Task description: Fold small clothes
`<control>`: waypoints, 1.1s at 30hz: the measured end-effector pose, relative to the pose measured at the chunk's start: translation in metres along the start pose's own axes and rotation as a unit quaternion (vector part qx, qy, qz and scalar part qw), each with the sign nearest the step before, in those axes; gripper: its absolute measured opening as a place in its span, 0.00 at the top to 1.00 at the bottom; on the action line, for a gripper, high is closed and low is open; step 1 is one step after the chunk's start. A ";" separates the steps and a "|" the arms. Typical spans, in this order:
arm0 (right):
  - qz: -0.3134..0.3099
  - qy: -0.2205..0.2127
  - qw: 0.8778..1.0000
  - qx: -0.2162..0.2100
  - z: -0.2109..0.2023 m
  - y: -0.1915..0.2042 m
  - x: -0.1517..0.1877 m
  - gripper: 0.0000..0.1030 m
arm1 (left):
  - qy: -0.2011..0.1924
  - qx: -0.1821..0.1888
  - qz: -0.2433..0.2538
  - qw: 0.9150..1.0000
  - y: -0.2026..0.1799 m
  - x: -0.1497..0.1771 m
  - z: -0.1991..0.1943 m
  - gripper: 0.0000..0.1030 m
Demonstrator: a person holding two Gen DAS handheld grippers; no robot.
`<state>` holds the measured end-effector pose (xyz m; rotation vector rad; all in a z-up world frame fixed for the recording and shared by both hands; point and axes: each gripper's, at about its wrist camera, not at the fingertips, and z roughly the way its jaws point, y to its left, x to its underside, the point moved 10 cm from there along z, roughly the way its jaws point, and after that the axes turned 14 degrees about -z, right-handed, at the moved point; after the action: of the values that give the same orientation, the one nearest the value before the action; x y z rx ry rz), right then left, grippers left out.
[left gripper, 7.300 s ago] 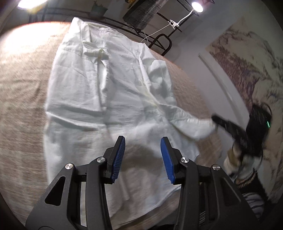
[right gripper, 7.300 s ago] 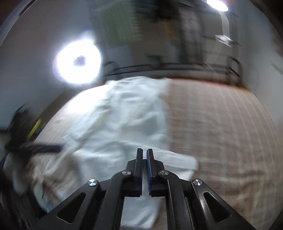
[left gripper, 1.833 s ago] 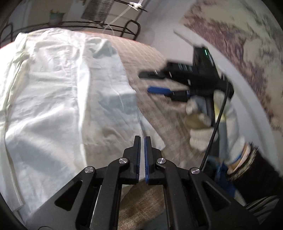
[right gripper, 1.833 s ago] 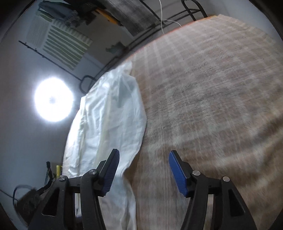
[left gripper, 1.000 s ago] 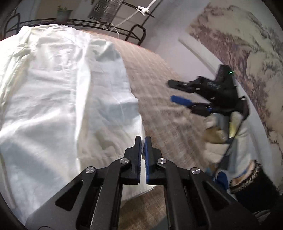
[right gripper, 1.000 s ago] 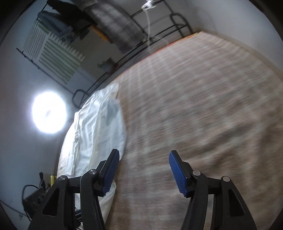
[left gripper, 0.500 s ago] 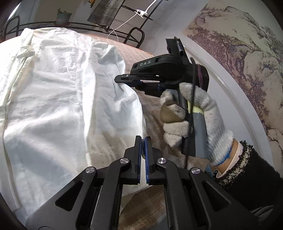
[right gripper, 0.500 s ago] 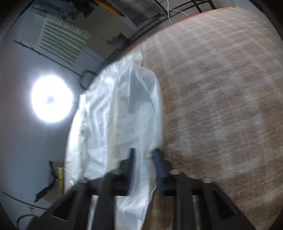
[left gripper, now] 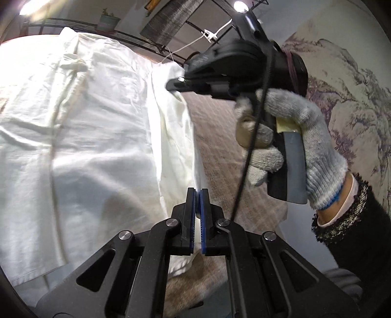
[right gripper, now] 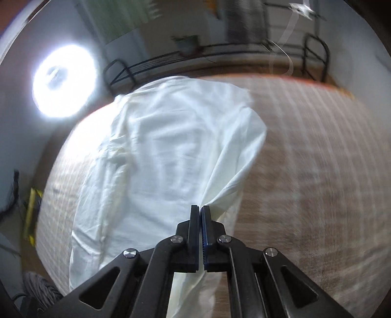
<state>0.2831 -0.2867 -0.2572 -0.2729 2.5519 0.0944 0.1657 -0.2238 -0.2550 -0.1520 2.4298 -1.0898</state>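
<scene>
both claws are closed on the white garment (left gripper: pixel 97 137): the left gripper (left gripper: pixel 197 193) pinches its near edge, cloth spreading toward 10 o'clock; the right gripper (right gripper: pixel 200 210) pinches a lifted fold toward 12 o'clock, over the brown blanket (right gripper: pixel 305 171).

Work surface: brown plaid blanket (left gripper: pixel 215 137), woven check pattern, orange-red trim along its far edge (right gripper: pixel 317 84).
Beyond that far edge: black metal rail (right gripper: pixel 220 49) with curved ends.
Just behind the rail: small potted plant (left gripper: pixel 108 20) in a pale pot.
Above the rail, to the right of the plant: grey ribbed panel (left gripper: pixel 168 19).
Right of the blanket: wall mural (left gripper: pixel 347 80), ink landscape with trees.
Left of the blanket: round bright lamp (right gripper: pixel 63 80); yellow-and-black striped bar (right gripper: pixel 30 215) lower down.
</scene>
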 end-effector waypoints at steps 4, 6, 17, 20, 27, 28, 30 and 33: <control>-0.075 0.016 0.997 0.006 0.014 0.055 -0.011 1.00 | -0.005 -0.009 -0.007 1.000 0.020 0.000 -0.018 0.99; -0.099 0.033 0.995 0.004 0.030 0.077 -0.009 1.00 | -0.006 -0.018 -0.014 1.000 0.032 0.000 -0.022 0.99; -0.092 0.069 0.993 -0.017 0.085 0.102 0.003 1.00 | -0.008 -0.044 -0.020 0.999 0.060 -0.007 -0.034 0.99; -0.056 0.062 0.995 -0.061 0.082 0.100 0.005 0.93 | -0.006 -0.048 -0.009 0.999 0.062 -0.005 -0.040 0.99; 0.000 -0.016 0.991 -0.132 0.010 0.085 0.028 0.70 | 0.002 -0.051 -0.002 0.999 0.069 0.006 -0.064 0.99; 0.010 -0.022 0.992 -0.124 -0.002 0.078 0.040 0.70 | 0.004 -0.052 -0.007 0.999 0.072 0.008 -0.067 0.99; 0.016 -0.023 0.994 -0.103 -0.018 0.070 0.063 0.71 | 0.011 -0.051 -0.023 0.998 0.081 0.012 -0.075 0.99; 0.017 -0.031 0.995 -0.095 -0.035 0.071 0.096 0.71 | 0.005 -0.069 -0.030 0.997 0.096 0.010 -0.088 0.99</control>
<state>0.1709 -0.2385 -0.2793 -0.2944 2.4890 0.3547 0.1247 -0.1022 -0.2780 -0.2663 2.5247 -0.9496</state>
